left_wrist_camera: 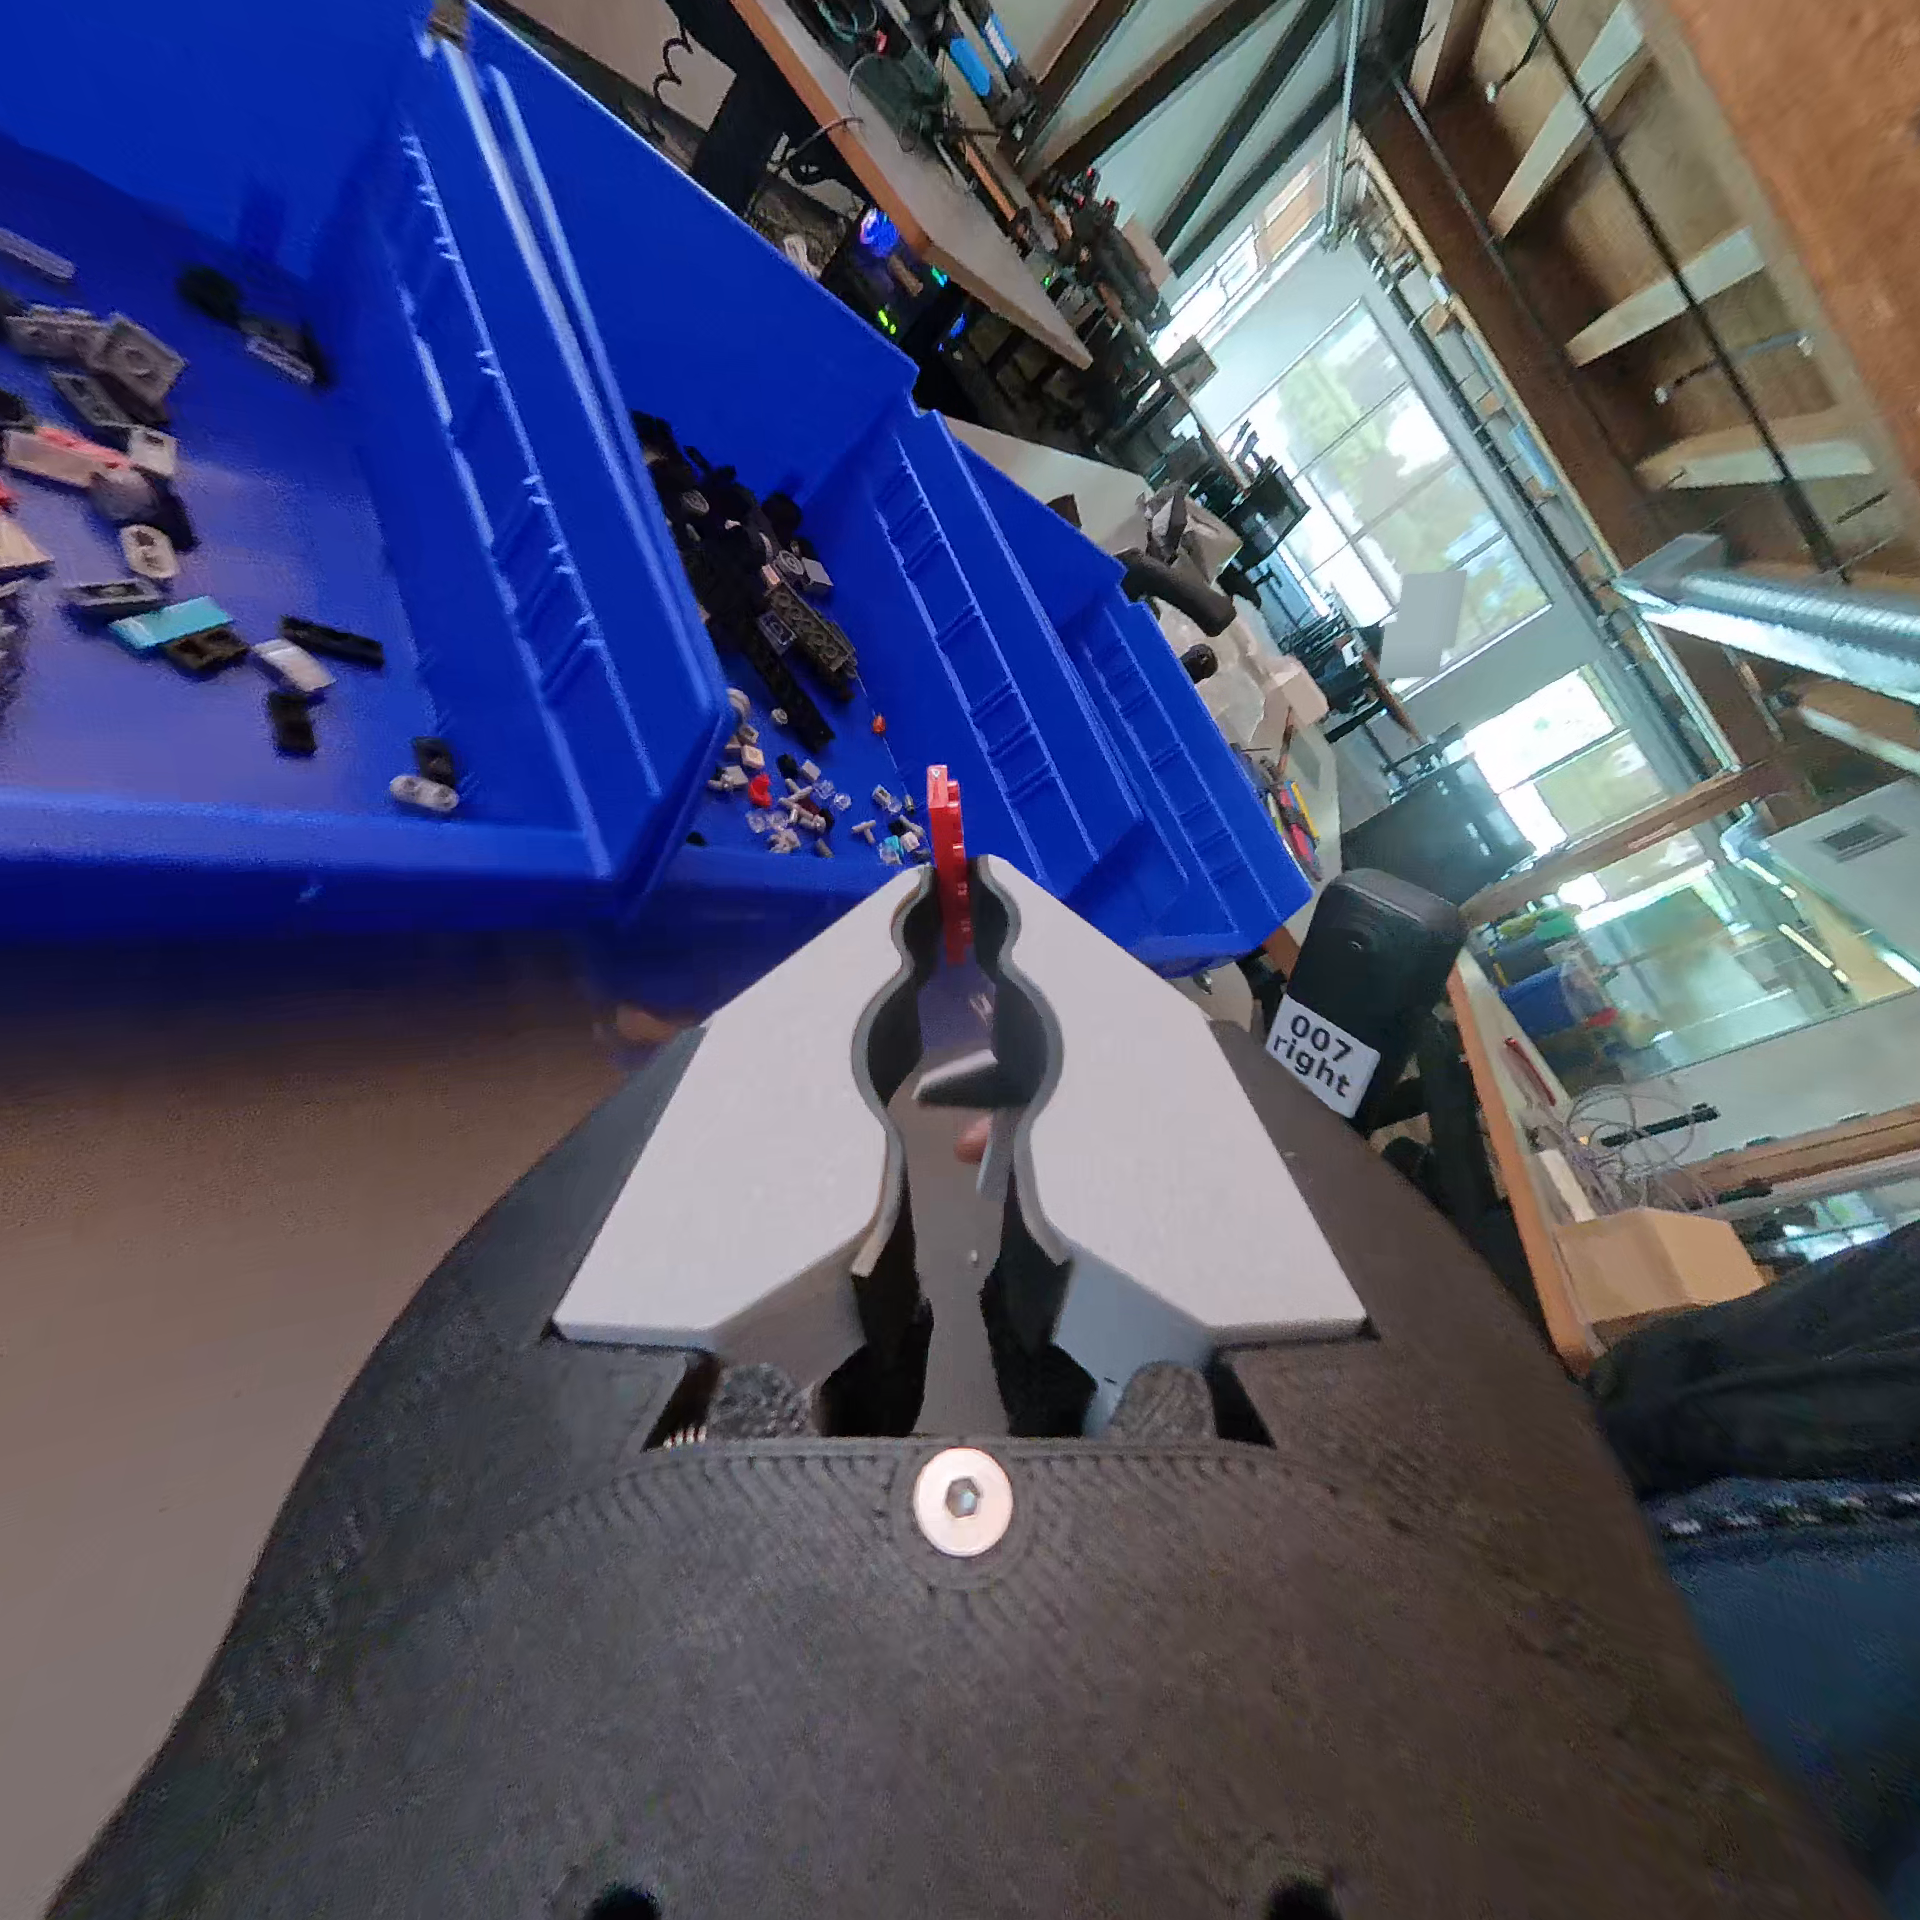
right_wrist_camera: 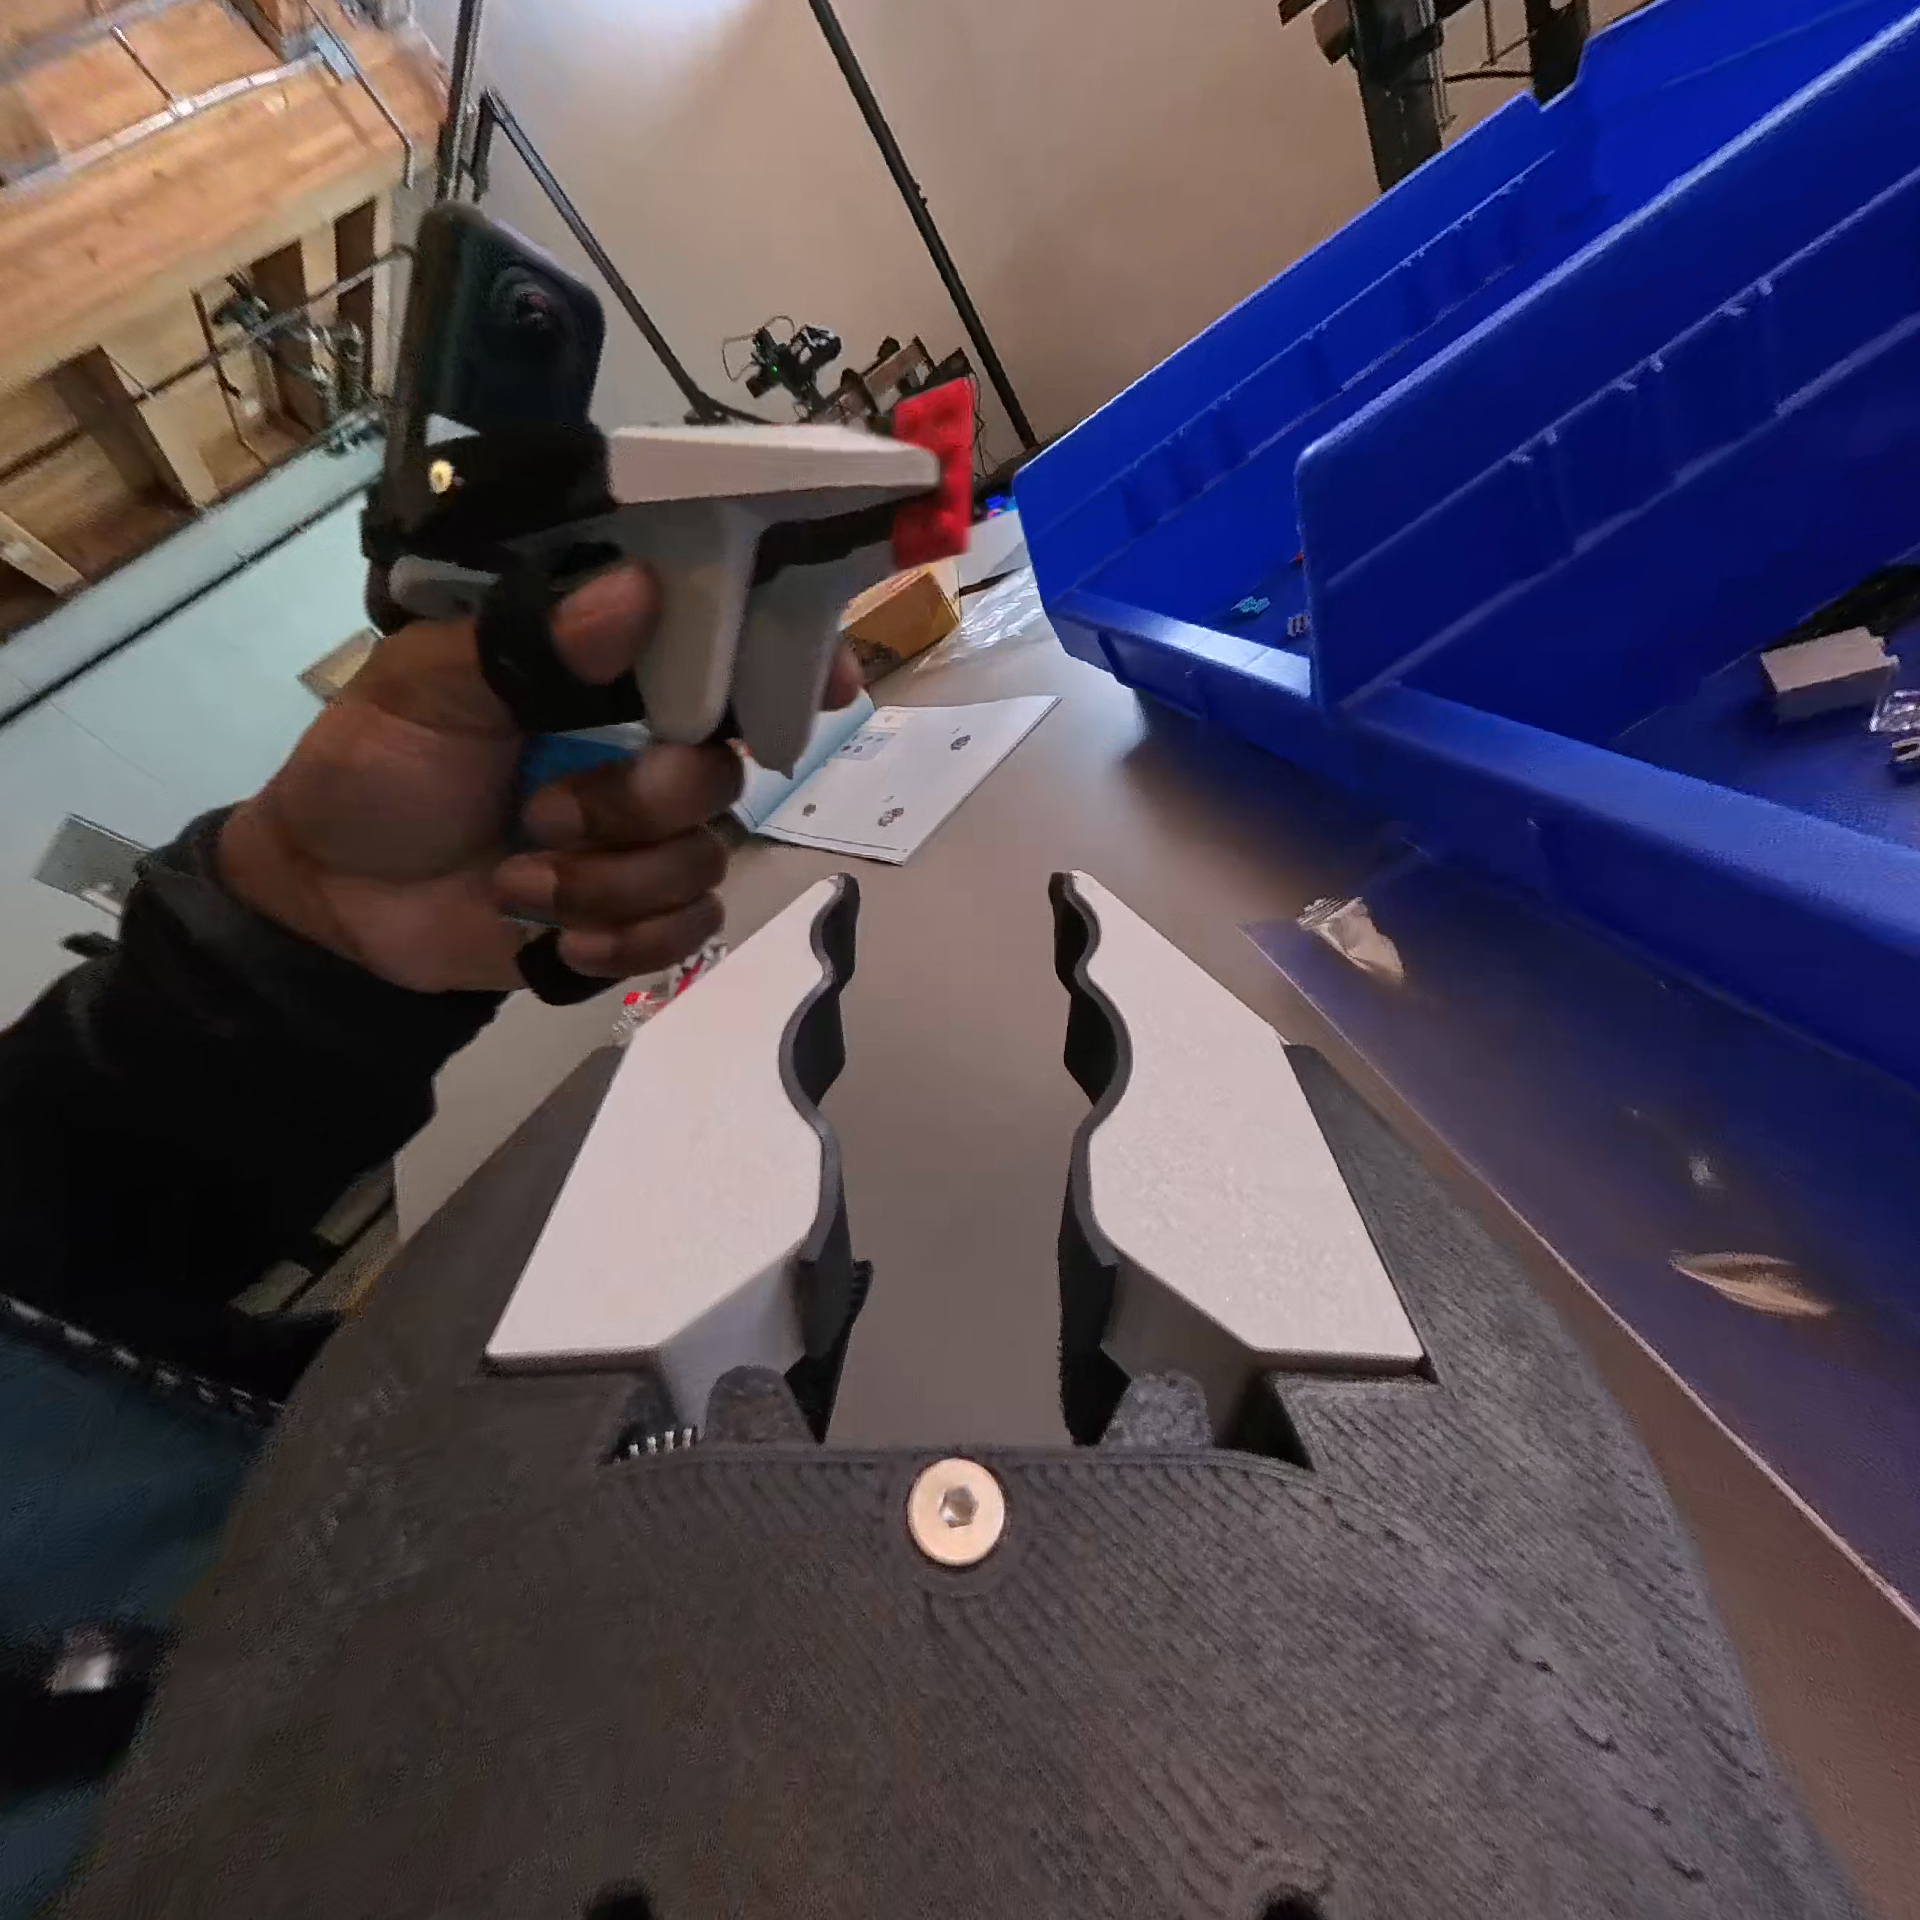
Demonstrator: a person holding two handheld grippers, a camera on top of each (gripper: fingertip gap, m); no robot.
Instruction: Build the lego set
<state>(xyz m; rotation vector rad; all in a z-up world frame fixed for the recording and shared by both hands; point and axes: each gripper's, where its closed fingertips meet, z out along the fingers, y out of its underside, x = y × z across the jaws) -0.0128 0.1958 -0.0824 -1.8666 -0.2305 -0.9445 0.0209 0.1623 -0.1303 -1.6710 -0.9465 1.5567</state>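
Red brick (left_wrist_camera: 945,871) is pinched at tip of left claw (left_wrist_camera: 951,883), held in air above counter (right_wrist_camera: 940,1091), near blue bins (left_wrist_camera: 582,582). Right claw (right_wrist_camera: 954,904) is spread wide, nothing held. Open booklet (right_wrist_camera: 914,769) is seen on counter.

The lego plate (left_wrist_camera: 945,852) is red, the bins (left_wrist_camera: 540,499) are strong blue. The gripper fingers (right_wrist_camera: 696,1132) are light grey (with black inner pads), and the booklet (right_wrist_camera: 904,769) is white.
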